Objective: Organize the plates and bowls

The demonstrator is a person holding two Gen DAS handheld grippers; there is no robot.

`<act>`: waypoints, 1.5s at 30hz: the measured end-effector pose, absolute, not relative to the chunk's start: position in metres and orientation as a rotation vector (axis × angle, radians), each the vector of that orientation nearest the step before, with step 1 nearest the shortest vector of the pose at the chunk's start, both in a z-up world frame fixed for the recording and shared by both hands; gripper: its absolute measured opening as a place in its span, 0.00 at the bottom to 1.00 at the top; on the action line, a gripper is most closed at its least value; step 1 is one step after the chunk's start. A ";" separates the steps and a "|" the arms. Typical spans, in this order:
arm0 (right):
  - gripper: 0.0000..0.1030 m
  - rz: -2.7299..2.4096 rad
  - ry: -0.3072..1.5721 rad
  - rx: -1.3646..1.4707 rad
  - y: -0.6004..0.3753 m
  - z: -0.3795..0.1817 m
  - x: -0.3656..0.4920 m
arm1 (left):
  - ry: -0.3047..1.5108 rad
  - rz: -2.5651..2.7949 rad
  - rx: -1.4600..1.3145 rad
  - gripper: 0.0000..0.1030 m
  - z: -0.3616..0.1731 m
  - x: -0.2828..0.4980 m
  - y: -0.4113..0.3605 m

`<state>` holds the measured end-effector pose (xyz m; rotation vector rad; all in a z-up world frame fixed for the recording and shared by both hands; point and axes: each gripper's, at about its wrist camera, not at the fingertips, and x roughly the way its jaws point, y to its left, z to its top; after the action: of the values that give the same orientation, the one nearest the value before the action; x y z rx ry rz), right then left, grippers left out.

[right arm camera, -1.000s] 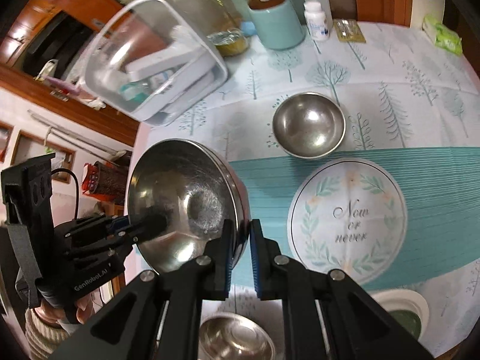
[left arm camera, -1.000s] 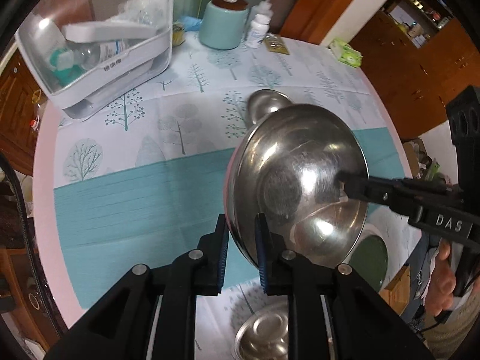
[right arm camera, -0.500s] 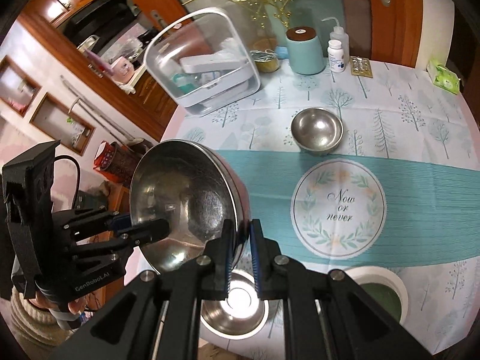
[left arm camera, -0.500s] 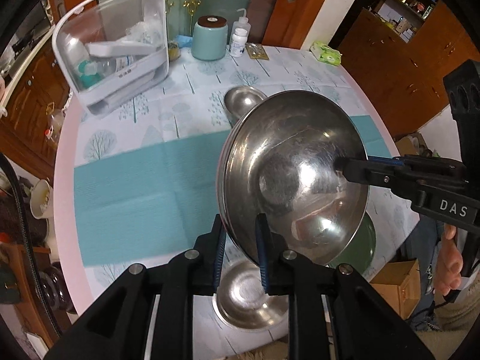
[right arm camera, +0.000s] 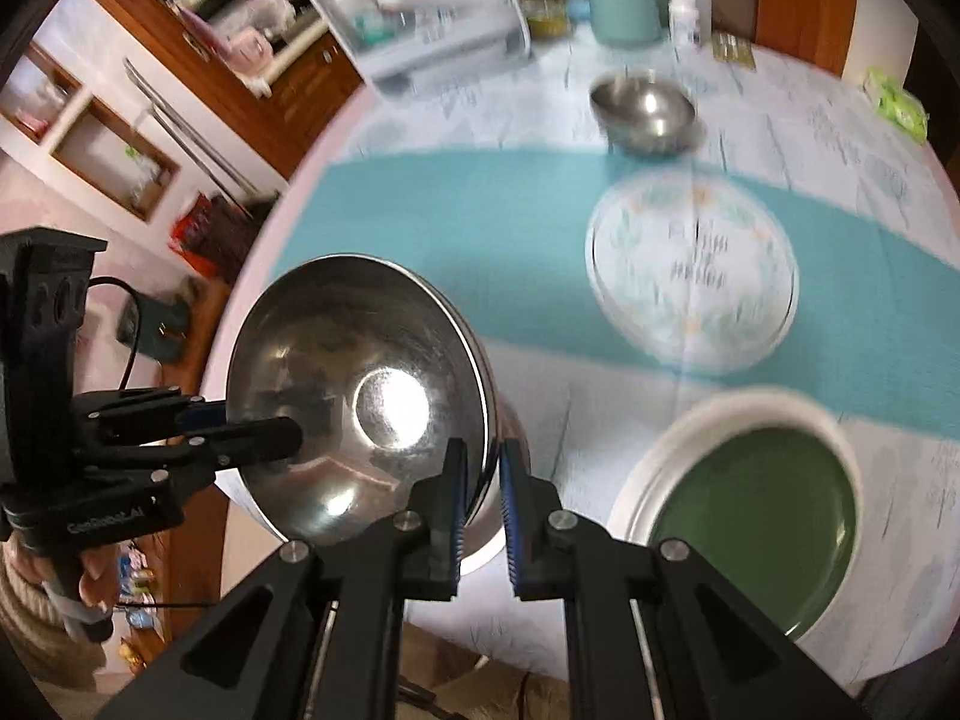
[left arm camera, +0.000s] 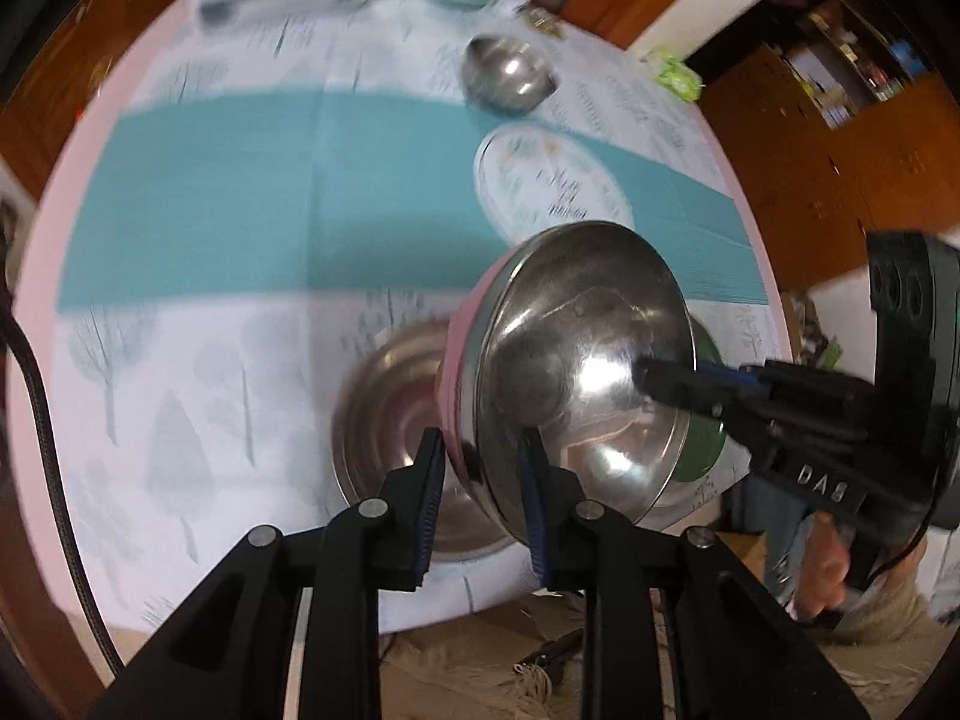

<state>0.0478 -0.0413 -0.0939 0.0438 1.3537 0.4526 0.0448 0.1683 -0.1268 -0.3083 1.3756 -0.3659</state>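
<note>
While both grippers clamp opposite sides of its rim, the large shiny steel bowl with a pink outer wall (left arm camera: pixel 576 360) hangs tilted in the air above the near edge of the round table with the teal-banded tree-print cloth (left arm camera: pixel 198 192). The left gripper (left arm camera: pixel 483 498) has one finger inside the bowl and one on the pink outside, pinched on the rim; the right gripper (right arm camera: pixel 480 504) grips the opposite rim the same way. Directly under the lifted bowl a second, shallow steel bowl (left arm camera: pixel 390 414) sits on the cloth at the near edge. Just beside it, toward the near right edge, lies a green plate with a white rim (right arm camera: pixel 756 504). Farther in, on the teal band, rests a white round plate with a leaf wreath and lettering (right arm camera: pixel 690 276), and beyond that a small steel bowl (right arm camera: pixel 645 105). At the far edge stand a clear plastic storage box (right arm camera: pixel 420 12) and a pale teal canister (right arm camera: pixel 621 3), both blurred.
</note>
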 end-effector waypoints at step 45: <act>0.38 0.332 1.389 -0.076 -0.017 -0.139 0.023 | 1.334 -0.227 -0.208 0.61 -0.159 0.020 0.164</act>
<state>0.0230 -0.0166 -0.1387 -0.0756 1.3891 0.3319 0.0201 0.1643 -0.1593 -0.2084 1.3338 -0.2267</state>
